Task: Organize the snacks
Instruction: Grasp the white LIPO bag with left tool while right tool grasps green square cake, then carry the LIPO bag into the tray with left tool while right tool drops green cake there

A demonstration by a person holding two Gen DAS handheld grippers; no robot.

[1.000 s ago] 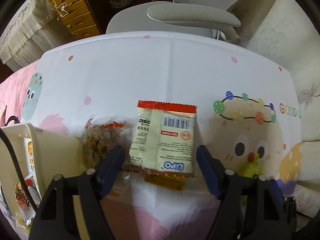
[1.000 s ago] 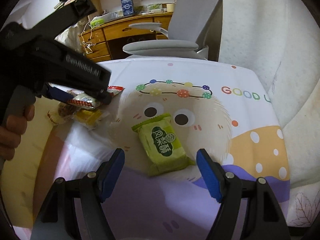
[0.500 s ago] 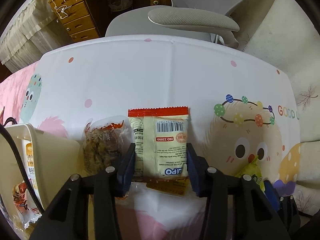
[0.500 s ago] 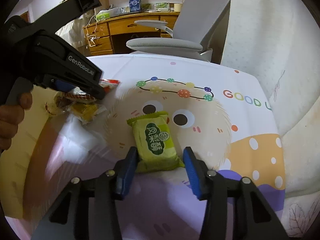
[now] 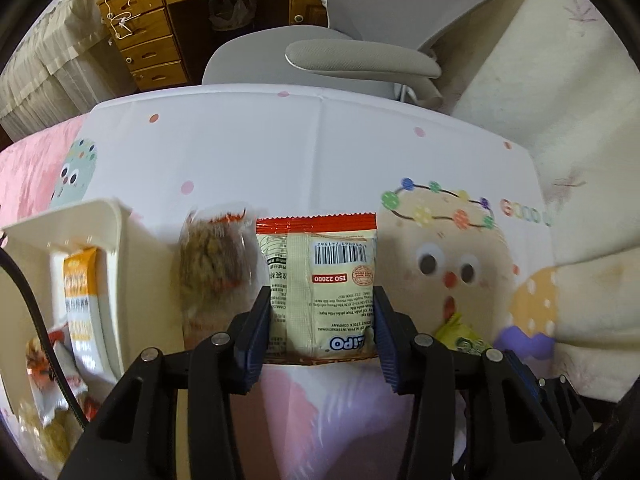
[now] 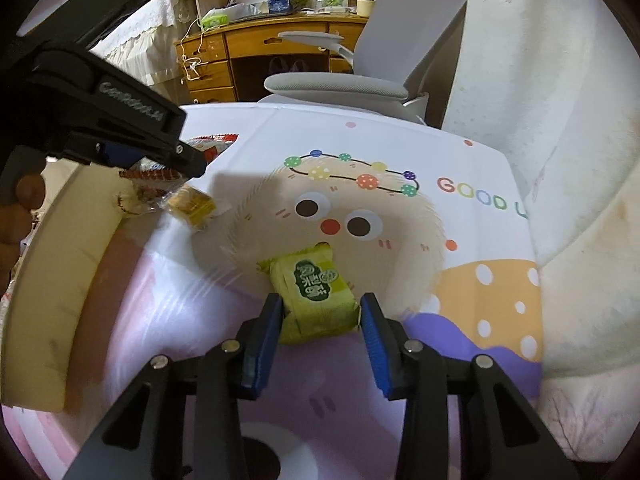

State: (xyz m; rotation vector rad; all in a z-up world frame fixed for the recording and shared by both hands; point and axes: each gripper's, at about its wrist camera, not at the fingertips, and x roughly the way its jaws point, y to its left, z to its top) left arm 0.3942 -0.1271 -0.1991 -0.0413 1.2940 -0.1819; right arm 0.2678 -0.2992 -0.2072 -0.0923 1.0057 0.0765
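Note:
My left gripper point(image 5: 320, 316) is shut on a cream LiPO snack packet point(image 5: 320, 280) with a red top edge and holds it above the table. Left of it lies a clear bag of brown snack point(image 5: 214, 264). A cream bin point(image 5: 112, 280) with several snack packets inside stands at the left. My right gripper point(image 6: 322, 316) is shut on a green snack packet point(image 6: 314, 296) on the cartoon tablecloth. The left gripper body point(image 6: 120, 120) shows in the right wrist view, above a small yellow packet point(image 6: 192, 204). The green packet also shows in the left wrist view point(image 5: 460, 336).
The table wears a white and pink cartoon cloth point(image 6: 400, 140). A grey office chair point(image 5: 360, 56) stands behind the far edge, with a wooden desk point(image 5: 152, 52) beyond. A cream blanket point(image 6: 560, 160) covers the right side. The bin's rim point(image 6: 60, 280) curves along the left.
Both grippers have closed from wide open: the left on the LiPO packet, which it has lifted off the small yellow packet, and the right on the green packet.

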